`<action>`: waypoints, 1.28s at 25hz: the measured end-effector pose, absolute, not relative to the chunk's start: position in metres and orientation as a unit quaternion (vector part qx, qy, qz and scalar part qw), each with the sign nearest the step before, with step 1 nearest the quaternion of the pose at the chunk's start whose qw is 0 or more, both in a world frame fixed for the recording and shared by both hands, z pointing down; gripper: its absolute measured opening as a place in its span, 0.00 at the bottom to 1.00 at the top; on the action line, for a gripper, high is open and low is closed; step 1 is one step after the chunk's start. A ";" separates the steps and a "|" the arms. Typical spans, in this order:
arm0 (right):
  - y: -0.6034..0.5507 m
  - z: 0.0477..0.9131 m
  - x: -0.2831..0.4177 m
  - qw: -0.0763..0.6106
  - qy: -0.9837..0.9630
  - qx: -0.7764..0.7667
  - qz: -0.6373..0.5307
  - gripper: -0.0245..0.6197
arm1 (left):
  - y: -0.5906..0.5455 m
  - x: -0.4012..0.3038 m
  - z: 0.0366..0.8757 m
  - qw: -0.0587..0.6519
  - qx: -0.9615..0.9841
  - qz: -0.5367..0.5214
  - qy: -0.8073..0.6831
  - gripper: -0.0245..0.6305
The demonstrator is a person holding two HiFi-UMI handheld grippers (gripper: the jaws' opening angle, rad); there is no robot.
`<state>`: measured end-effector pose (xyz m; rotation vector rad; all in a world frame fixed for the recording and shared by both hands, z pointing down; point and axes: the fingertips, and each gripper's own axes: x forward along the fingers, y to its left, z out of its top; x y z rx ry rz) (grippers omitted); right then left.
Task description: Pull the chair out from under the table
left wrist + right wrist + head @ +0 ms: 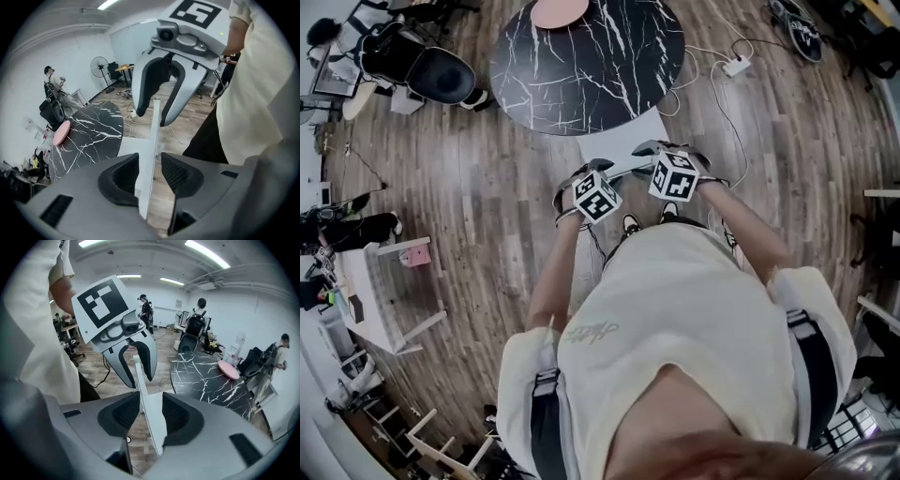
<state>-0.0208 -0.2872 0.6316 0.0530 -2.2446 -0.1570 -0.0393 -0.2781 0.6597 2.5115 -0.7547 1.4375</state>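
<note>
The white chair (619,139) is tucked against the round black marble table (581,66), its seat showing at the table's near edge. I stand right behind it. My left gripper (594,169) and right gripper (651,150) reach down side by side to the top of the chair's thin white back. In the left gripper view the chair back (153,136) runs edge-on between the left gripper's (150,174) open jaws. In the right gripper view the same white chair back (146,397) stands between the right gripper's (151,416) open jaws. Each view also shows the other gripper open astride the back.
A pink disc (560,11) lies on the table's far side. A black office chair (441,73) stands at the far left. A power strip (736,66) with trailing cables lies on the wood floor right of the table. A small white table (384,300) stands at the left. People sit beyond.
</note>
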 end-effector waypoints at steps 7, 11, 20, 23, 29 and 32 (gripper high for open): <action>-0.280 0.683 -0.029 0.528 -0.840 -0.065 -0.107 0.29 | -0.279 -0.031 0.704 0.054 0.815 0.548 -0.182 0.26; -0.280 0.707 -0.033 0.562 -0.807 -0.100 -0.150 0.29 | -0.280 -0.028 0.719 0.059 0.810 0.560 -0.162 0.26; -0.276 0.742 -0.030 0.588 -0.783 -0.135 -0.149 0.26 | -0.278 -0.031 0.748 0.078 0.801 0.581 -0.124 0.25; -0.279 0.745 -0.030 0.591 -0.781 -0.135 -0.149 0.23 | -0.281 -0.032 0.749 0.077 0.799 0.584 -0.121 0.19; -0.282 0.747 -0.029 0.592 -0.784 -0.128 -0.134 0.17 | -0.283 -0.032 0.750 0.100 0.802 0.576 -0.127 0.18; -0.283 0.748 -0.029 0.595 -0.783 -0.126 -0.132 0.17 | -0.284 -0.032 0.751 0.108 0.801 0.575 -0.132 0.18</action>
